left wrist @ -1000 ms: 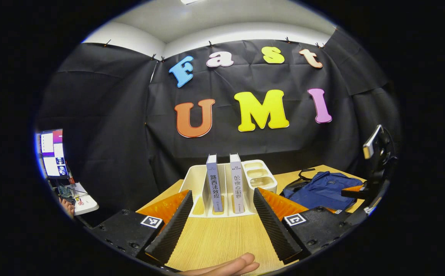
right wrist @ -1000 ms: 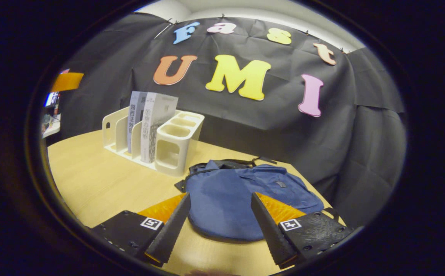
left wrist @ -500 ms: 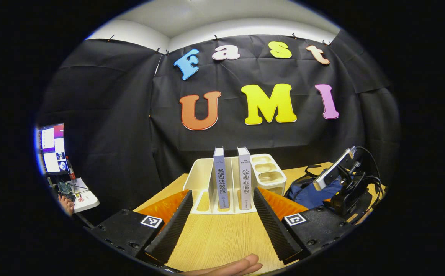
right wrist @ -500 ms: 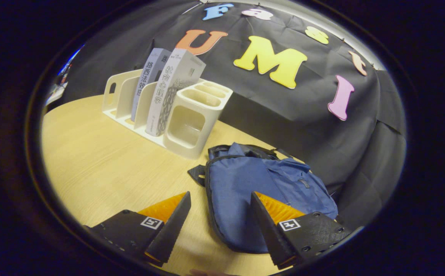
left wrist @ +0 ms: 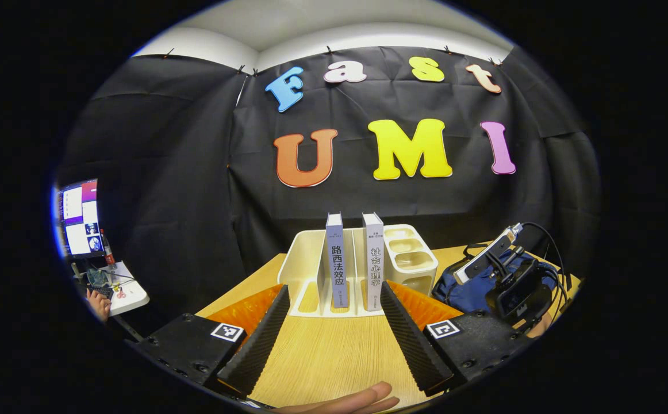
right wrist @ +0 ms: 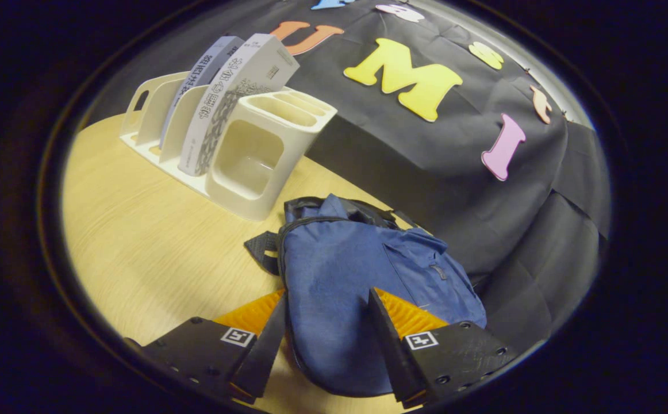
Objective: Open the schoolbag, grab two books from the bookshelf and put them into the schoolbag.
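Left gripper: jaws open, over the desk, aimed at the shelf at frame centre; two books upright in it. Right gripper: jaws open, low over the bag, which lies closed at lower centre of the right gripper view, just right of the shelf.

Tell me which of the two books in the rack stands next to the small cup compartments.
The white-spined book; the grey-spined book stands one slot further from the cup compartments.
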A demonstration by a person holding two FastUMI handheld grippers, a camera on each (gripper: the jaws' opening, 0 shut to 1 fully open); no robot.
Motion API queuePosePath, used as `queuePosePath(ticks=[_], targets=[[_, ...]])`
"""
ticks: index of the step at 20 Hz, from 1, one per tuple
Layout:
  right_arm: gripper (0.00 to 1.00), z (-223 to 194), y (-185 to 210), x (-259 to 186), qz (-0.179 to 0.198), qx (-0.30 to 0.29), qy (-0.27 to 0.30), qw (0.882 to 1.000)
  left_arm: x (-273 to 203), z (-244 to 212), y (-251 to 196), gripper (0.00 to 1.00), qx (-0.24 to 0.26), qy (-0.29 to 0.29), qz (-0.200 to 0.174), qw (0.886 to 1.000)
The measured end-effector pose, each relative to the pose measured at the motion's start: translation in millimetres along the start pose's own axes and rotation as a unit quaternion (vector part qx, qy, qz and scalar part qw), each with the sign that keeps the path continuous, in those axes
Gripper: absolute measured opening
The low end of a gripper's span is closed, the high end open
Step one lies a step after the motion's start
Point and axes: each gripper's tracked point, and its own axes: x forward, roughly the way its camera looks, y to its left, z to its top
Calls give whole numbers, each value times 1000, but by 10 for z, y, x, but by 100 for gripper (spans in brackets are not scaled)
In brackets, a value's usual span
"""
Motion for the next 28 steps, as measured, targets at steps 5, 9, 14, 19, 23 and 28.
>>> queuePosePath(ticks=[5,9,14,19,23,28], targets=[[67,105,-115,-119,0,2,1,1000,-9,-9,-99,99,-4,4,-13,1000],[58,296,-353,-144,-32,-3,-25,999,-10,-6,-115,99,-5,1,-15,1000],[29,392,-553,-146,-8,16,-30,999,31,-55,-112,99,-4,11,-12,1000],[4,447,-817,-134,4,35,-21,999,52,-107,-216,99,-5,16,-20,1000],[4,561,-1148,-187,-2,42,-26,999,77,-147,-377,99,-1,19,-37,999],[3,751,-1615,-222,-11,56,-44,997,200,-298,-477,100,-10,38,-34,999]])
